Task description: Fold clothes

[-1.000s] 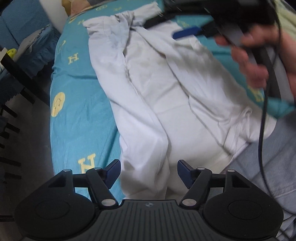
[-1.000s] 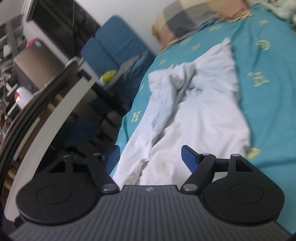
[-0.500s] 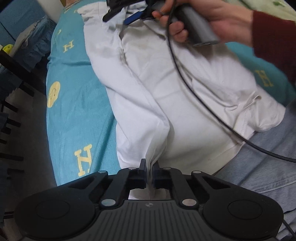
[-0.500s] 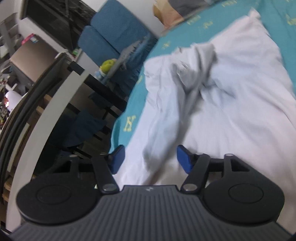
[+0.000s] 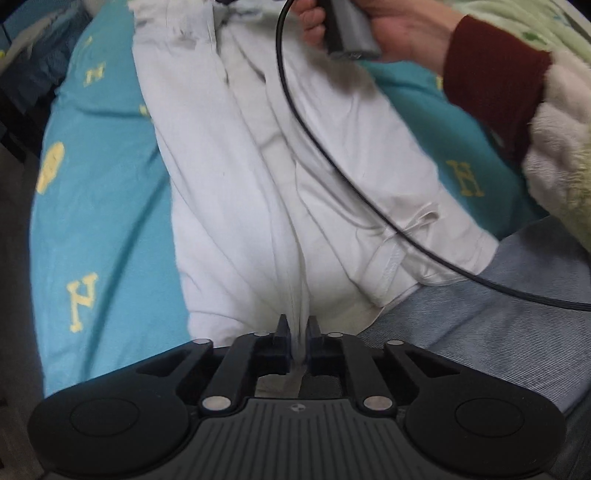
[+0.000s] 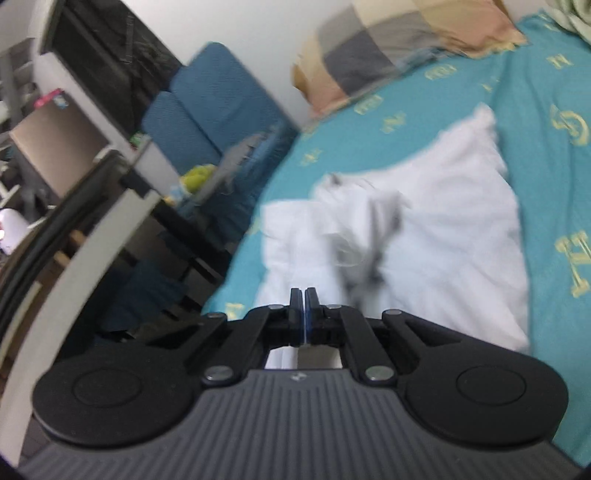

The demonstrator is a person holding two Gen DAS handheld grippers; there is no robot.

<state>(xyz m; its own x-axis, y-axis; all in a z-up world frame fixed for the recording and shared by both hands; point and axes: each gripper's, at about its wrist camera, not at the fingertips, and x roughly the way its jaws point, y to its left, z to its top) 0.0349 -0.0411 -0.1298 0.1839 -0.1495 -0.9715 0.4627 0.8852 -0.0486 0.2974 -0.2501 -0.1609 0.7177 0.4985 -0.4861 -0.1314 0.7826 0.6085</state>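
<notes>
One white garment lies ahead on the teal sheet; my left gripper pinches its fold, my right gripper is clenched at its edge, whether on cloth I cannot tell.

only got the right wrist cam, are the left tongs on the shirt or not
Observer: Yes. The left tongs are shut on a raised fold of the shirt at its near edge. They have just closed on it, then eased a little, with the fold pinched between them.
Operator: ok anything lying across the shirt i should know about
Observer: A black cable runs down from the hand at the top of the left wrist view and crosses the right half of the shirt.
</notes>
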